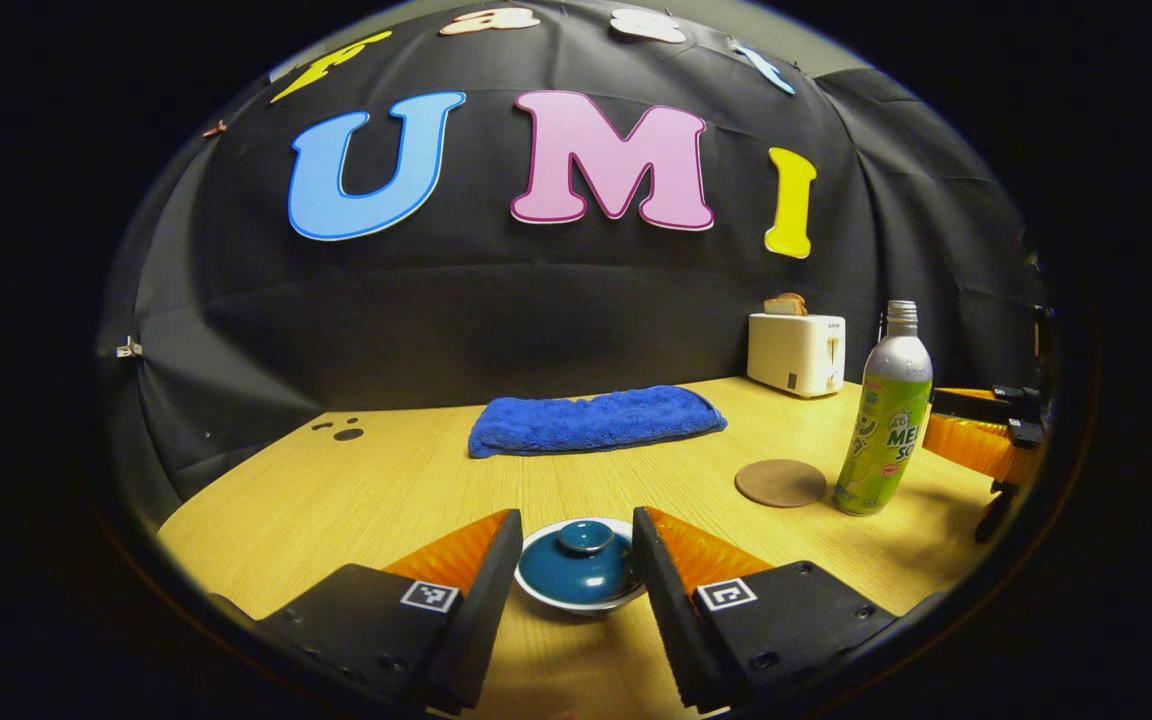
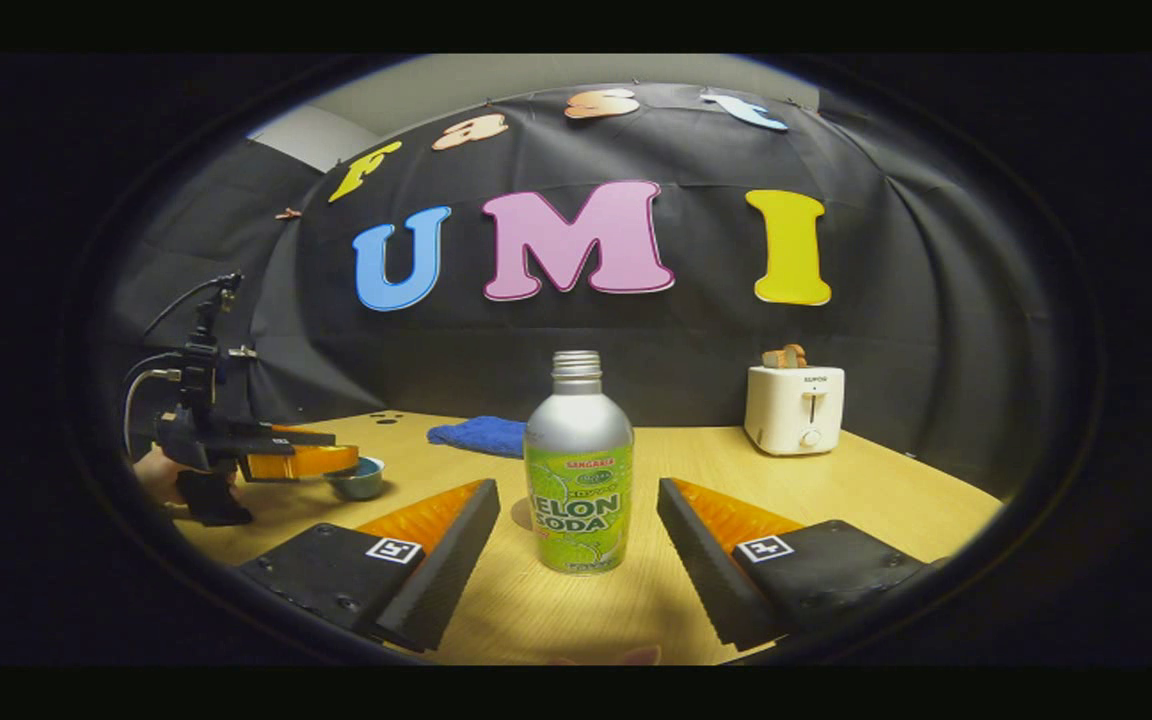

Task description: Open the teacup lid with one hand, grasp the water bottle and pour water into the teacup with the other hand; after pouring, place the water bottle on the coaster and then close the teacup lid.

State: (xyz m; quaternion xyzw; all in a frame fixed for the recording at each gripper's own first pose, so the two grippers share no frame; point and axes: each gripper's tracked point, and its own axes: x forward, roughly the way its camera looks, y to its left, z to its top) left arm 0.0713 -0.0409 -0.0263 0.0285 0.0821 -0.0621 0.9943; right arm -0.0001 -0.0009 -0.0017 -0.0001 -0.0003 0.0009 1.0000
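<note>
A teal lidded teacup (image 1: pixel 581 568) with a round knob sits on the wooden table (image 1: pixel 386 480), its lid on. My left gripper (image 1: pixel 577 545) is open, one finger on each side of the lid, not touching it. A silver and green water bottle (image 2: pixel 578 470) stands upright, uncapped. My right gripper (image 2: pixel 578 525) is open with the bottle between its fingers, a gap on both sides. The same bottle (image 1: pixel 885 415) stands at the right in the left gripper view, beside a round brown coaster (image 1: pixel 780 483). Far left in the right gripper view are the teacup (image 2: pixel 356 479) and the left gripper (image 2: pixel 301 460).
A folded blue towel (image 1: pixel 594 420) lies at the back middle of the table. A white toaster (image 1: pixel 796 350) holding bread stands at the back right, also seen as the toaster (image 2: pixel 794 406) behind the bottle. A hand (image 2: pixel 161 475) holds the left gripper.
</note>
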